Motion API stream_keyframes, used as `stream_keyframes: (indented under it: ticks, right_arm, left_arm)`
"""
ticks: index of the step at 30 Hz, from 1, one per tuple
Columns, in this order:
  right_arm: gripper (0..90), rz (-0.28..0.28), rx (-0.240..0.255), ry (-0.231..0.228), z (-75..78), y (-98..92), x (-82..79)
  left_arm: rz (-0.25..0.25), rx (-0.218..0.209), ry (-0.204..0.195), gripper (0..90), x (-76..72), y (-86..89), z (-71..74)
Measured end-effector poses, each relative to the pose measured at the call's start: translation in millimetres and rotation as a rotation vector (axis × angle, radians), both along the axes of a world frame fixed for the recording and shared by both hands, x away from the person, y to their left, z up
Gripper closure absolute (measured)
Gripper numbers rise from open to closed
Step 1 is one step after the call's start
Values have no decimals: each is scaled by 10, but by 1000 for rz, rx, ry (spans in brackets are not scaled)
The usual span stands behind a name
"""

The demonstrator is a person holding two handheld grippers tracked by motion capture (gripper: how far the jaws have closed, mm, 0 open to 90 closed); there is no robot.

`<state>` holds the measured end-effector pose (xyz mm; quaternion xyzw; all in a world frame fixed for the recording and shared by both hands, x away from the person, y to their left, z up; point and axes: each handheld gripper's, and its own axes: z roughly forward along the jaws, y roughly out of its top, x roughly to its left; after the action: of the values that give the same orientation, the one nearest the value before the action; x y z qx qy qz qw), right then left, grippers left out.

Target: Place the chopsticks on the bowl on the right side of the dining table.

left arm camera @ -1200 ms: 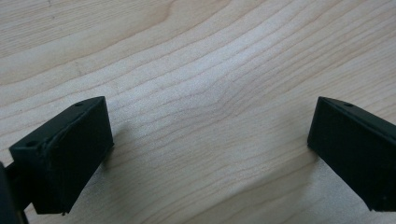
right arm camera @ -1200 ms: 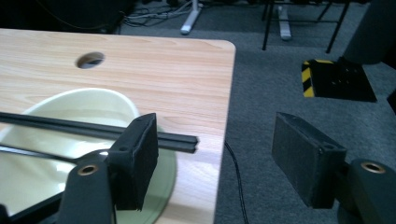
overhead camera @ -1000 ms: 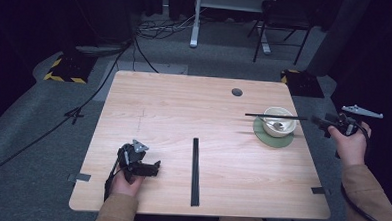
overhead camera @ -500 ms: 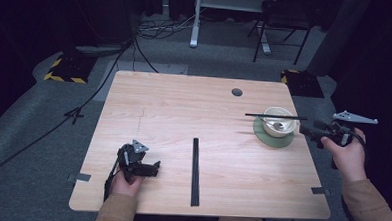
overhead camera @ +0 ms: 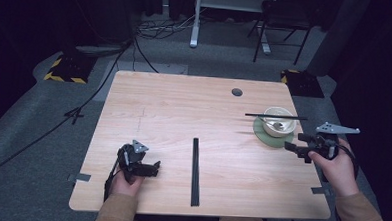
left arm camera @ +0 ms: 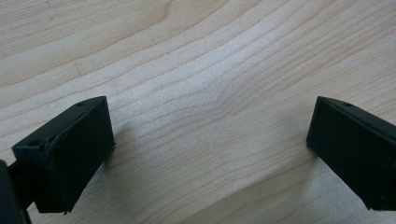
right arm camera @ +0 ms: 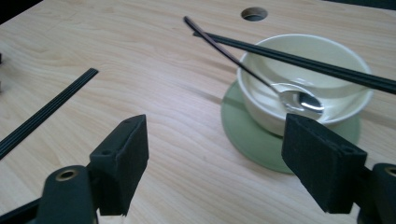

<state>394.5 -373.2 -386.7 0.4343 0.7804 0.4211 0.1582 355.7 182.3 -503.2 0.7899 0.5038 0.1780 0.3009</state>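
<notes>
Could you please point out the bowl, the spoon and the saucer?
bowl (right arm camera: 261, 105): right gripper view, on its outer wall.
spoon (right arm camera: 299, 99): right gripper view, on its shiny scoop inside the bowl.
saucer (right arm camera: 247, 135): right gripper view, on its bare green rim.

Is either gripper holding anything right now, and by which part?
Nothing is held. The right gripper has just been opening, jaws empty, near the cream ceramic bowl. The left gripper is open over bare wooden table.

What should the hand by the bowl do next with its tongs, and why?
Probably ease the right tongs a little further toward the bowl. Their jaws have just been opening and stand wide with nothing between them, just short of the green saucer. The chopsticks lie across the bowl's rim and a spoon rests inside, so either seems the likely pick.
</notes>
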Motion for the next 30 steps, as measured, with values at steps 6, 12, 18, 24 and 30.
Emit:
stream_keyframes:
  ticks: [6,12,18,24,30]
  right_arm:
    - [225,49,35,20,-124,224,-98]
    - [205,80,12,35,-244,370,-168]
    - [220,104,-6,33,-415,422,-251]
    - [221,104,0,27,-594,479,-315]
    - [219,137,-35,68,-830,538,-331]
  left_arm:
    - [-3,-8,4,5,8,-7,-3]
    - [2,-9,-1,5,16,-15,-8]
    - [-5,-11,-5,5,22,-10,-8]
    - [-5,-11,-5,5,22,-10,-8]
    - [-5,-11,-5,5,22,-10,-8]
